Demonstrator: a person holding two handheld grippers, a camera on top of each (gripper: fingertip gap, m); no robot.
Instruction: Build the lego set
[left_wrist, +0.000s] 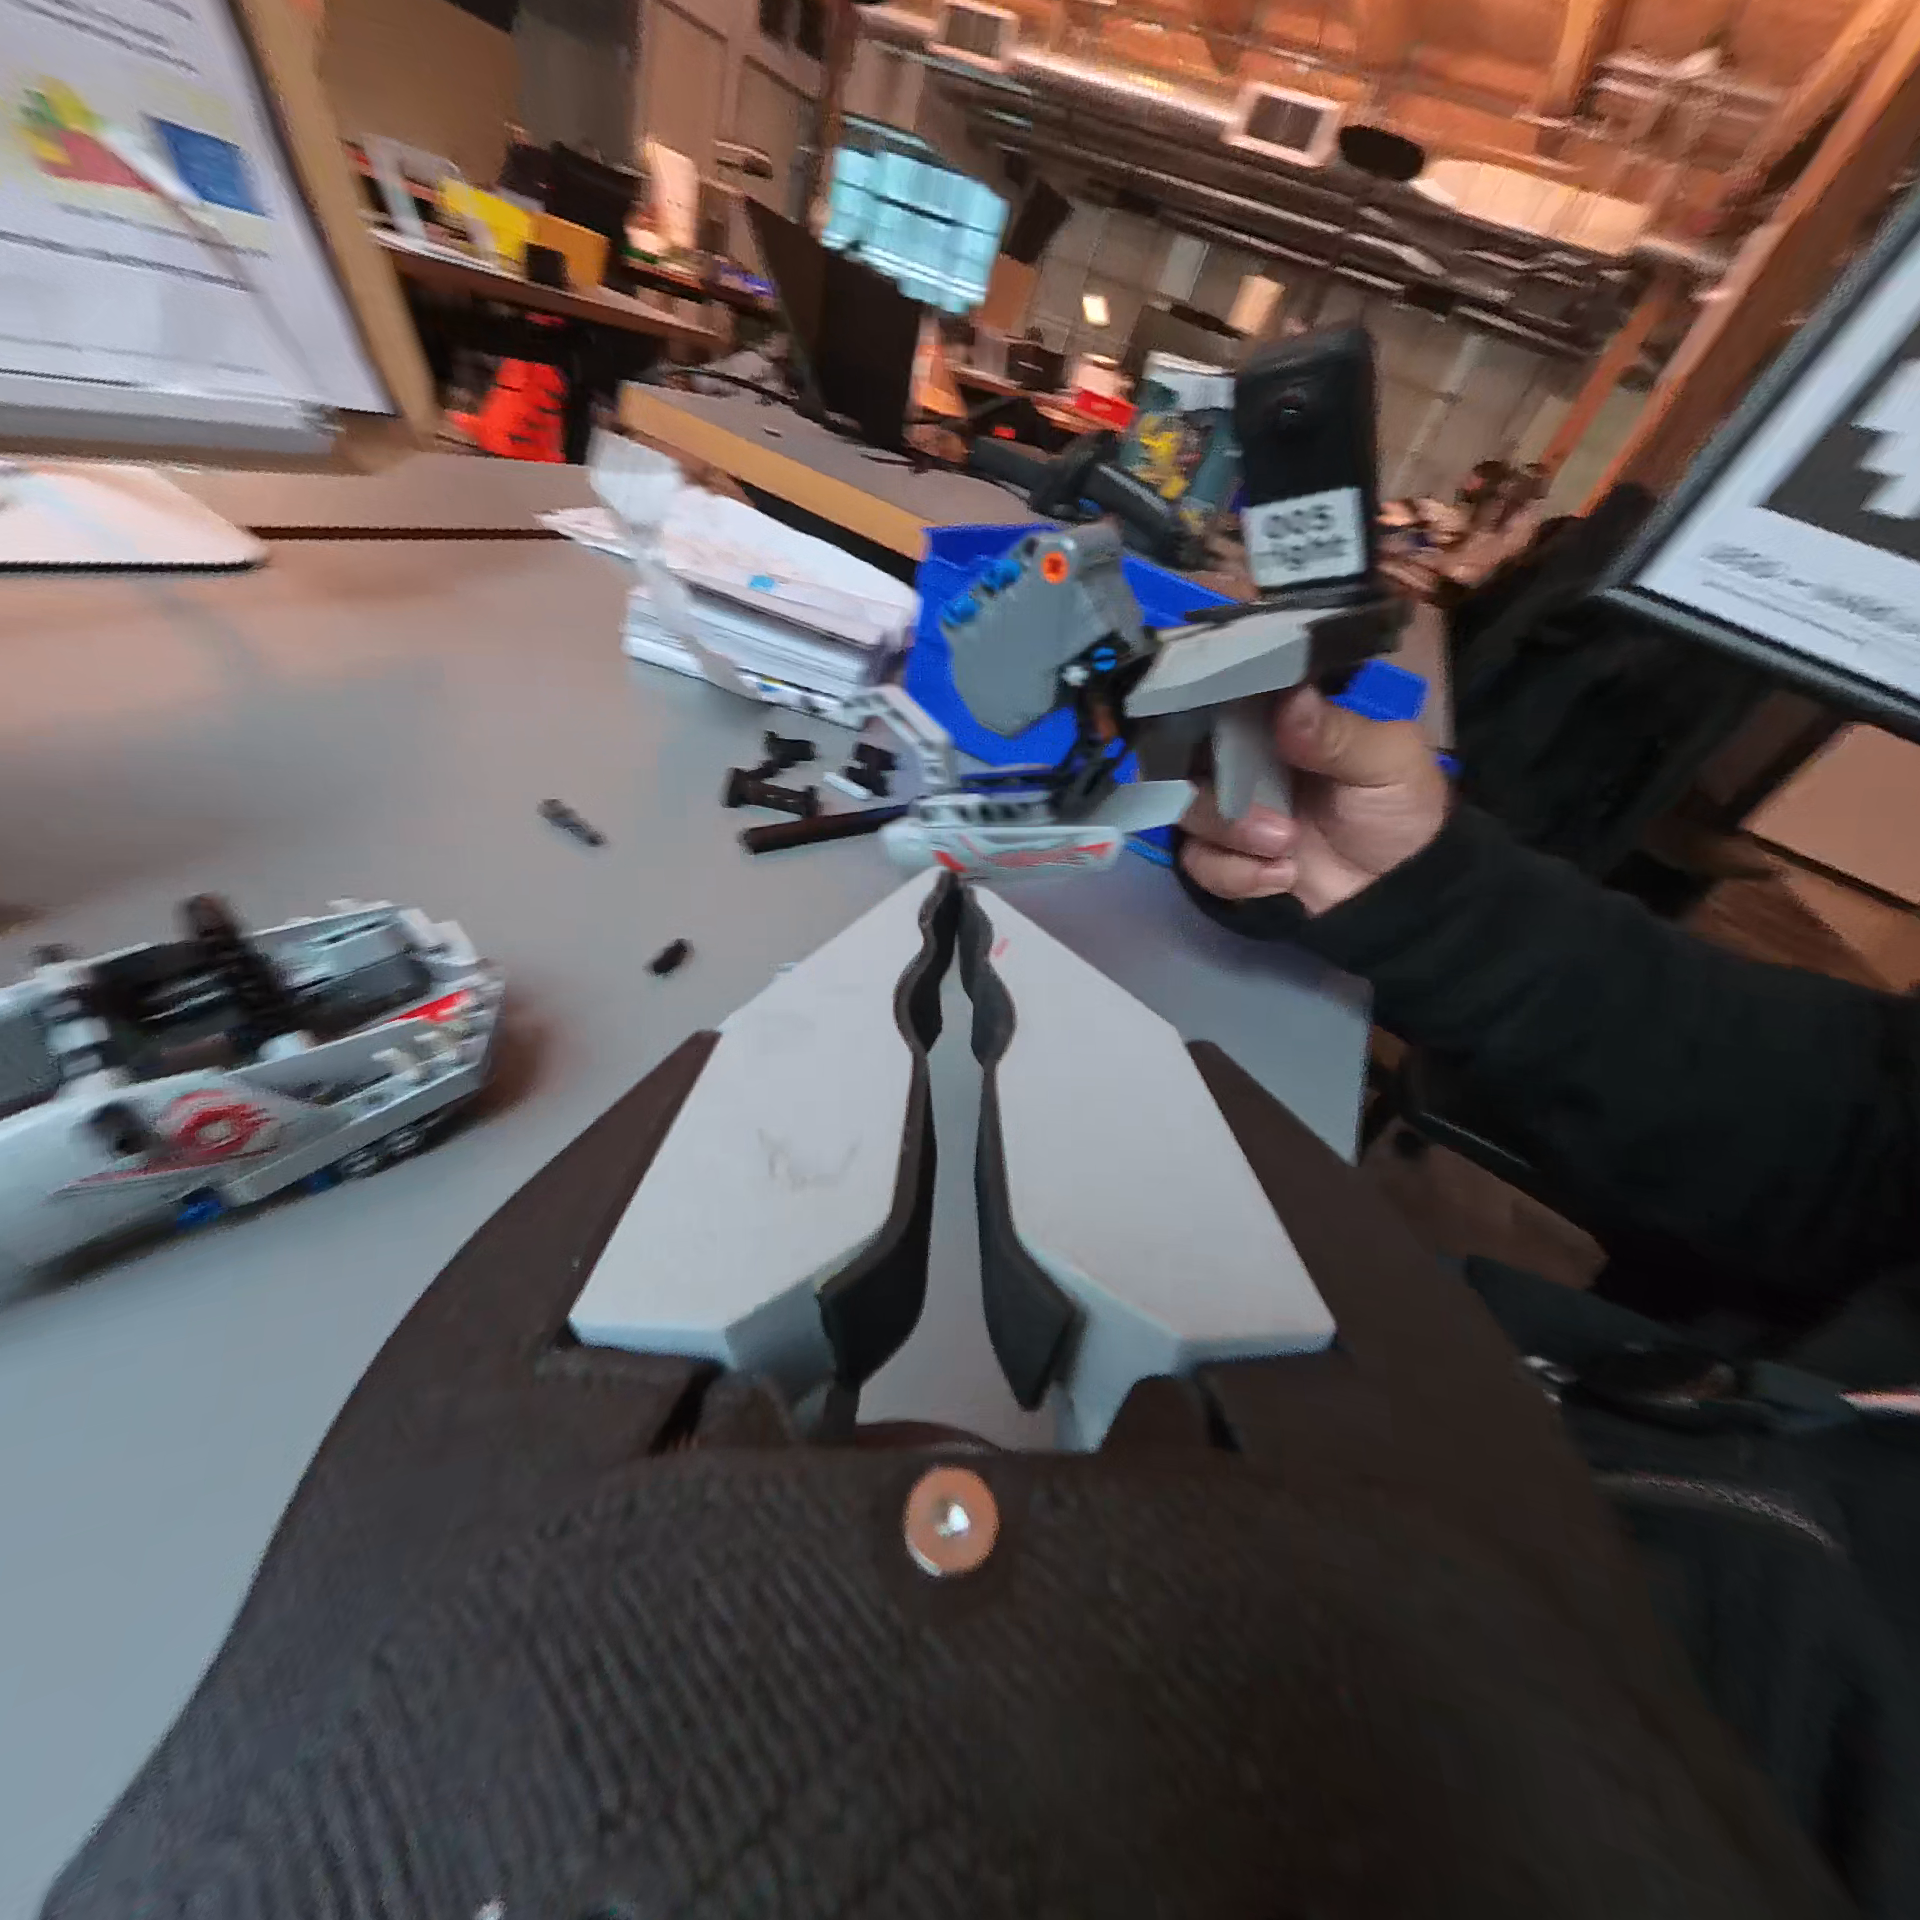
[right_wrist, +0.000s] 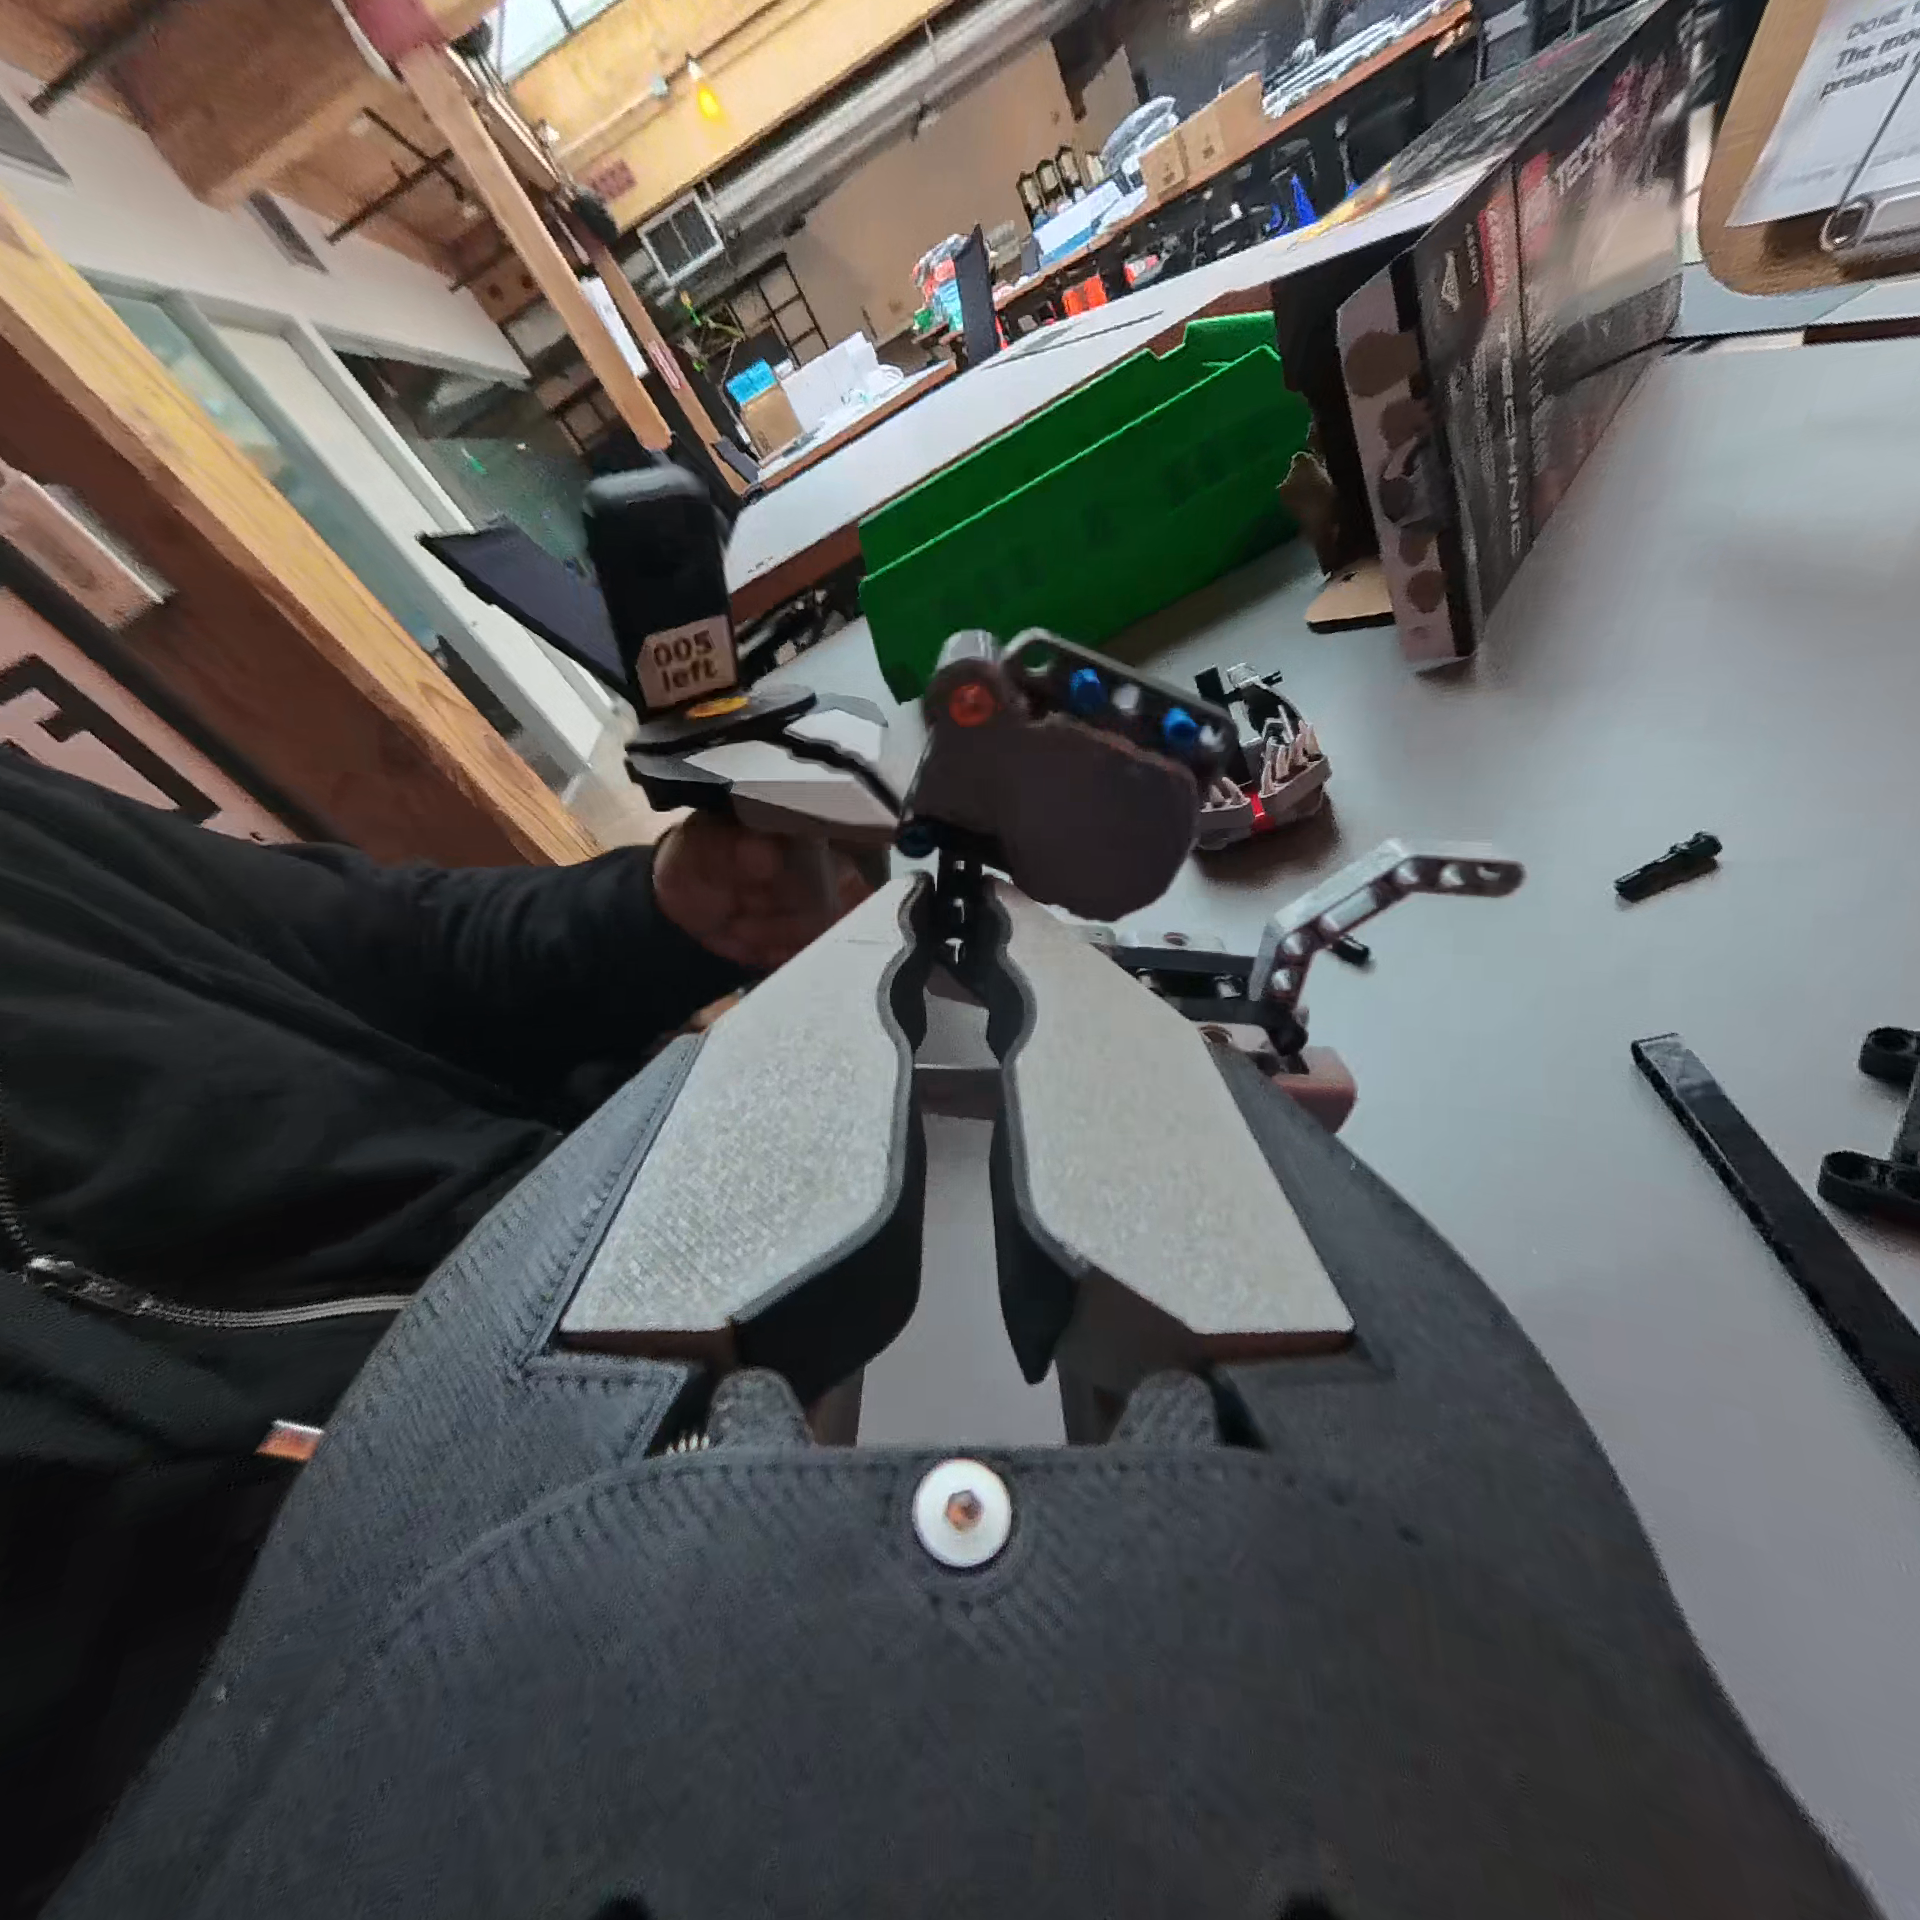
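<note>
A Lego sub-assembly (left_wrist: 1023, 649), with a grey panel, blue pins and a white stickered panel, is held in the air. My right gripper (right_wrist: 956, 914) is shut on a black part under its grey panel (right_wrist: 1049, 790). It also shows in the left wrist view (left_wrist: 1127, 717). My left gripper (left_wrist: 951, 899) is shut, with its tips against the lower edge of the white panel. I cannot tell whether it pinches anything. It also shows in the right wrist view (right_wrist: 888, 790) at the assembly's left side. The white Lego car body (left_wrist: 229, 1060) lies on the table to the left.
Loose black pins and beams (left_wrist: 774, 784) lie on the grey table (left_wrist: 312, 727), with a long black beam (right_wrist: 1766, 1195) at the right. A smaller sub-assembly (right_wrist: 1262, 774), a green bin (right_wrist: 1081, 520), the Lego box (right_wrist: 1507, 343), a blue bin (left_wrist: 1049, 727) and stacked booklets (left_wrist: 769, 613) stand behind. Tip to tip, the grippers are about 8 cm apart. My right gripper's tips are some 15 cm from the long black beam (right_wrist: 1766, 1195).
</note>
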